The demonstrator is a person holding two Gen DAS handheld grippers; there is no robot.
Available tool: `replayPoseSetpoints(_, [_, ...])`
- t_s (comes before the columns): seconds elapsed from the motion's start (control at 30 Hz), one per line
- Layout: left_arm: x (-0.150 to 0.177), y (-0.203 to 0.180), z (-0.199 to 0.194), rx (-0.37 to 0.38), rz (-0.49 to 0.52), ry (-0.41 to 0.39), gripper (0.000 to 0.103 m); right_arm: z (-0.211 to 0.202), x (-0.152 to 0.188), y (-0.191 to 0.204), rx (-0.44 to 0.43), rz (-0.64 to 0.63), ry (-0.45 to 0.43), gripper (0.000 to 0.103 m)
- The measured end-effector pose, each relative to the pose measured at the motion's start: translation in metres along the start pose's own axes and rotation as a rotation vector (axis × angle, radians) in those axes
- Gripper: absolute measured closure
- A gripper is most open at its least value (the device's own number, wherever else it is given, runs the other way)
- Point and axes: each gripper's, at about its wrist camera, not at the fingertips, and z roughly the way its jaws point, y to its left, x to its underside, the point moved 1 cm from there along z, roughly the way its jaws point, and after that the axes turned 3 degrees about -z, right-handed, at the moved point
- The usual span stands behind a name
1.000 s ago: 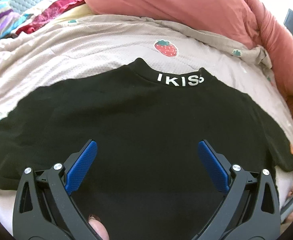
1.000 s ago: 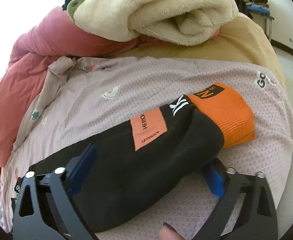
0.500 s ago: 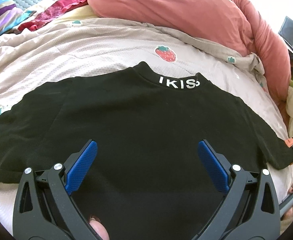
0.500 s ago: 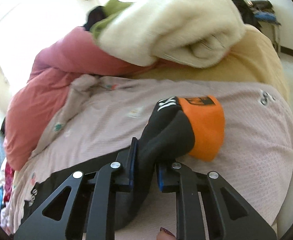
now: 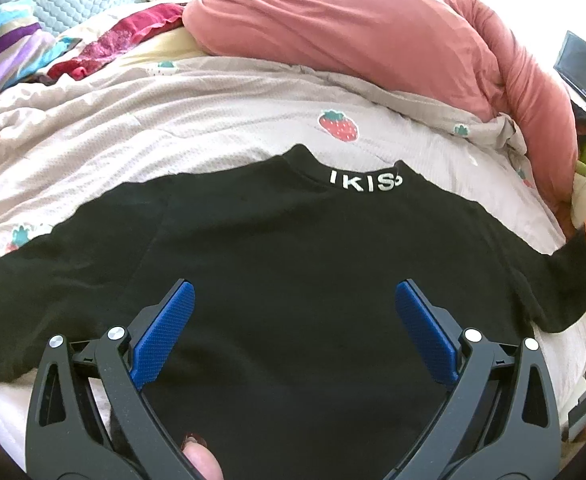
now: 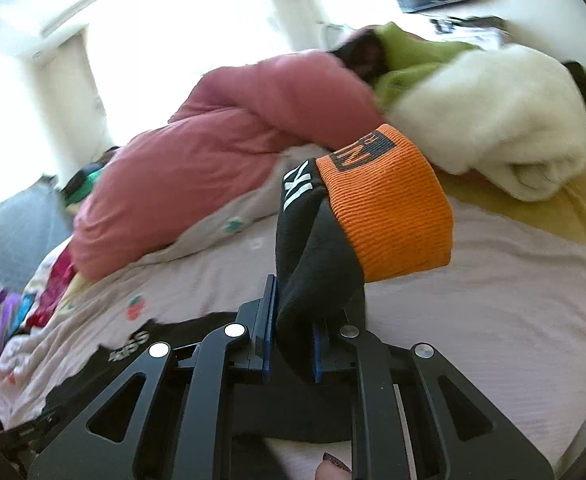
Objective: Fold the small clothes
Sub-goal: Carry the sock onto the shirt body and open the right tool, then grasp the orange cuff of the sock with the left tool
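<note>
Left-wrist view: the black top [image 5: 293, 280] lies spread flat on the bed [image 5: 213, 128], filling the centre and lower half of the frame, its collar with white lettering [image 5: 365, 184] toward the upper centre. The left claw [image 5: 295, 320] stands wide open above the body of the garment, blue pads apart and gripping nothing. One sleeve runs to the left edge of the frame, the other [image 5: 573, 276] to the right edge, so the sleeve-to-sleeve axis lies across the frame, square to the claw's line of sight.

Right-wrist view: the right claw [image 6: 293, 344] is closed on that far sleeve [image 6: 317, 264], pads pinching the black cloth just short of the orange ribbed cuff [image 6: 389, 208], which stands raised off the bed in the centre of the frame (the picture is blurred, so the exact height cannot be told). The collar lettering shows at lower left, so the body of the top lies to the left of this claw.

Judgement: the coming move is probably a sleeve fold, carrying the cuff leftward across the garment toward its midline. The right claw is at the sleeve and suited to it; the left, over the torso, is better placed to pin the cloth or take the opposite sleeve. A pink duvet [image 5: 373, 36] and a cream blanket [image 6: 493, 112] lie beyond, at the top of each frame.
</note>
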Motion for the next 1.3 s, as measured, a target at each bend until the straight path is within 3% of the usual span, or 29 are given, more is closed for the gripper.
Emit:
replayPoseSetpoints(0.47, [-0.009, 0.034, -0.006, 0.029, -0.100, 0.007, 0.008, 0.020, 0.030, 0.141, -0.217, -0.207, 0.083, 0.090])
replayPoseSetpoints(0.73, [-0.011, 0.060, -0.005, 0.046, -0.189, 0.030, 0.008, 0.042, 0.081, 0.210, -0.275, -0.464, 0.185, 0.090])
replayPoseSetpoints(0.87, [-0.009, 0.067, -0.002, 0.061, -0.221, 0.053, 0.008, 0.045, 0.108, 0.225, -0.306, -0.548, 0.240, 0.086])
replayPoseSetpoints(1.03, [-0.004, 0.066, 0.003, 0.115, -0.245, 0.093, 0.008, 0.033, 0.128, 0.234, -0.396, -0.611, 0.294, 0.067])
replayPoseSetpoints(1.3, [0.010, 0.049, 0.018, 0.231, -0.257, 0.198, 0.012, 0.003, 0.143, 0.228, -0.501, -0.672, 0.371, 0.057])
